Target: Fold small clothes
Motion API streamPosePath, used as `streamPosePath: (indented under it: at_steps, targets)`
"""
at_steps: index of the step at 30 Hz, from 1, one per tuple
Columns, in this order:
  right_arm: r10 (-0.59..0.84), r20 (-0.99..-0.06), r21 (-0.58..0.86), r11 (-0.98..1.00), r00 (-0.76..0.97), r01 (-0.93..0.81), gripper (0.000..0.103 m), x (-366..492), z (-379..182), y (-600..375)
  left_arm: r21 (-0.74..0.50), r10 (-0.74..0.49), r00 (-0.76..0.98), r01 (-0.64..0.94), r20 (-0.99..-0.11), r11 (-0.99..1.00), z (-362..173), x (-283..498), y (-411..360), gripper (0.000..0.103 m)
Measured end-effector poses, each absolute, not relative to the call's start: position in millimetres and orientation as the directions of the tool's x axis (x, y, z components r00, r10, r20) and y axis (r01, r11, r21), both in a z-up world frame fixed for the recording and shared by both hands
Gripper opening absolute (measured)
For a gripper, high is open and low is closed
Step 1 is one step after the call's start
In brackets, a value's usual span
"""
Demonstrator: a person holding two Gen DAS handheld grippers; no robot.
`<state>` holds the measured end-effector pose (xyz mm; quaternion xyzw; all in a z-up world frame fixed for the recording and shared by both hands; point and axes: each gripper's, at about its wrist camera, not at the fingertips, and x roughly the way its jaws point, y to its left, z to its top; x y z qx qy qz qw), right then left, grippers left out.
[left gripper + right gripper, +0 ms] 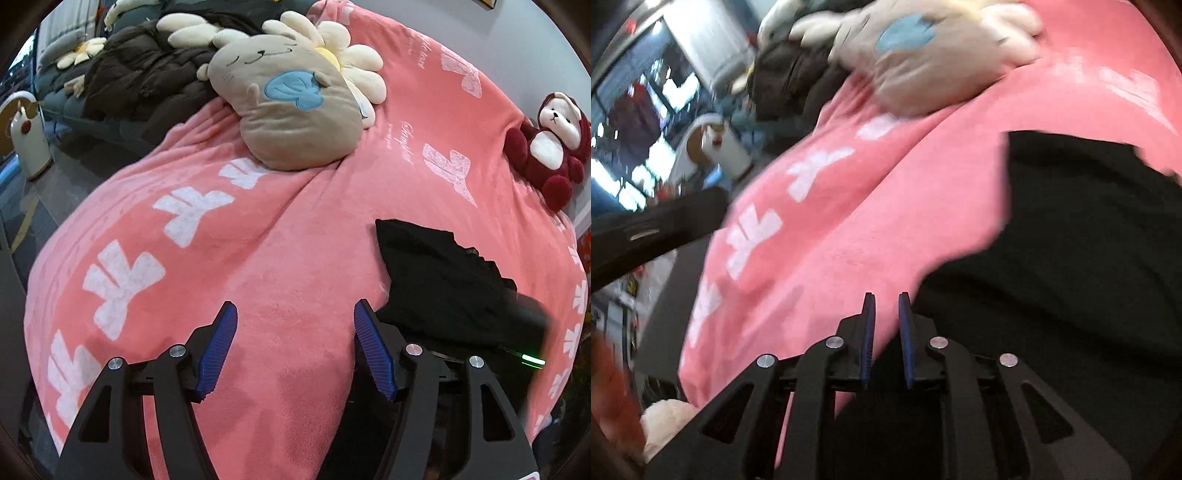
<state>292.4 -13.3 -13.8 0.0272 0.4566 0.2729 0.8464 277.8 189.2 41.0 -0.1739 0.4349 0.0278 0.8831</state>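
Observation:
A black garment [436, 280] lies on a pink blanket [258, 266], to the right in the left wrist view. My left gripper [293, 312] is open and empty, hovering over bare blanket just left of the garment. The right gripper's body [528, 332] shows as a blurred dark shape over the garment's right side. In the blurred right wrist view my right gripper [887, 301] has its jaws nearly closed with a narrow gap, at the left edge of the garment [1071, 258]. Nothing shows clamped between its fingers.
A tan plush pillow [295, 107] and a flower cushion [354, 62] lie at the back of the blanket. A red and white plush monkey [550, 147] sits far right. Dark jackets [144, 77] lie on a sofa at left. A white container [29, 136] stands on the floor.

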Motion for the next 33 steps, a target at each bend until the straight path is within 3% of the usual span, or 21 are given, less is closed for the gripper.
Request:
streamPosePath:
  at_steps: [2,6,8,11,12,13,14,17,19,21,25,26,31,33]
  targets:
    - [0.452,-0.738,0.342,0.890,0.501,-0.301,0.013,280.2,-3.6,-77.2,-0.287,-0.122,0.607,-0.182,-0.785,0.940,35.7,279.1,183.0,0.063]
    - [0.212,-0.739,0.276,0.961,0.640,0.000,0.013,276.1,11.6,-211.1,-0.319,-0.196,0.581,-0.116,-0.790,0.941,27.7,288.1,151.2,0.063]
    - [0.157,-0.736,0.298,0.949,0.659,0.107,0.013,286.1,15.0,-262.5,-0.346,-0.241,0.579,-0.075,-0.779,0.935,27.3,296.7,125.4,0.063]
    - [0.117,-0.780,0.264,0.952,0.615,0.154,0.013,311.9,0.3,-306.2,-0.386,-0.319,0.576,0.006,-0.753,0.922,25.1,320.6,71.3,0.064]
    - [0.082,-0.827,0.213,0.961,0.556,0.175,0.002,321.0,-18.9,-319.7,-0.383,-0.325,0.572,0.021,-0.753,0.923,21.5,328.1,58.1,0.069]
    - [0.088,-0.836,0.227,0.954,0.542,0.196,0.000,320.3,-32.0,-332.3,-0.361,-0.310,0.569,0.026,-0.762,0.932,15.6,336.6,46.8,0.069]
    - [0.140,-0.805,0.323,0.919,0.577,0.228,0.000,314.5,-34.9,-353.9,-0.299,-0.252,0.560,0.007,-0.790,0.954,3.9,348.1,35.6,0.069]
    - [0.095,-0.794,0.298,0.922,0.600,0.248,0.003,311.1,-11.8,-345.2,-0.209,-0.154,0.486,-0.062,-0.861,0.976,-31.7,369.9,33.3,0.069]
    - [0.128,-0.772,0.282,0.947,0.622,0.155,0.003,320.4,-2.5,-324.0,-0.182,-0.131,0.501,-0.055,-0.855,0.982,-36.8,373.1,33.7,0.076]
    - [0.082,-0.809,0.207,0.967,0.583,0.150,0.003,337.9,-17.5,-319.6,-0.131,-0.089,0.503,-0.049,-0.860,0.990,-38.1,377.5,31.1,0.086]
    - [0.054,-0.804,0.258,0.929,0.592,0.264,0.000,341.8,-23.0,-350.5,-0.202,-0.125,0.472,-0.116,-0.873,0.972,-41.5,382.2,46.5,0.088]
    - [0.058,-0.787,0.274,0.925,0.614,0.264,0.007,329.8,-12.6,-352.5,-0.192,-0.110,0.474,-0.128,-0.873,0.973,-37.0,378.9,48.8,0.084]
    - [0.100,-0.793,0.271,0.942,0.601,0.200,0.017,237.1,0.8,-355.6,-0.302,-0.228,0.502,-0.070,-0.834,0.951,-11.2,328.3,68.6,0.083]
    - [0.092,-0.825,0.251,0.944,0.558,0.216,0.030,194.8,-8.1,-352.8,-0.324,-0.264,0.492,-0.040,-0.830,0.945,-6.2,293.6,75.8,0.084]
